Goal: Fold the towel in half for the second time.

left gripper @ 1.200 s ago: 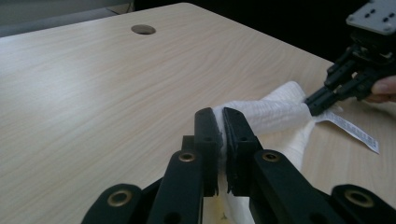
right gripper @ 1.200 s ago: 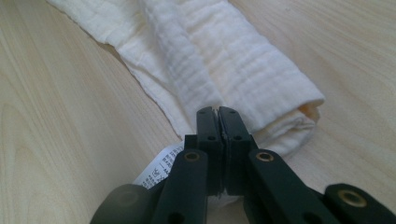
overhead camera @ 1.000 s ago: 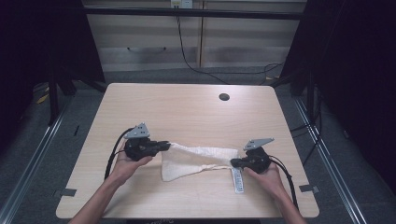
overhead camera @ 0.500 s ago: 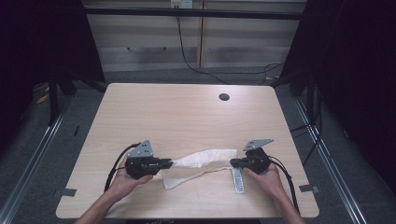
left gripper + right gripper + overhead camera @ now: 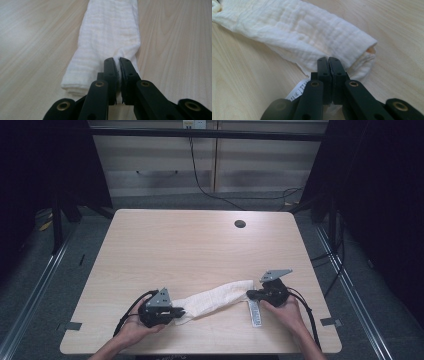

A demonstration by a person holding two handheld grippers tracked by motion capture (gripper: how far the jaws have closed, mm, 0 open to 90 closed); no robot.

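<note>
A white cloth, folded into a long band, lies across the table's near part, slanting from lower left to upper right. My left gripper is shut on its left end; in the left gripper view the cloth runs away from the pinching jaws of this gripper. My right gripper is shut on the right end, and its own view has the cloth stretching off to the upper left from the gripper. A white care label hangs from that end onto the table.
The light wooden table has a round cable hole at its far right. Dark floor and metal rails surround it. Cables trail from both grippers toward the near edge.
My left gripper has pulled its cloth end toward the near edge, so the cloth has drawn out into a narrower slanted band. The right gripper has stayed put.
</note>
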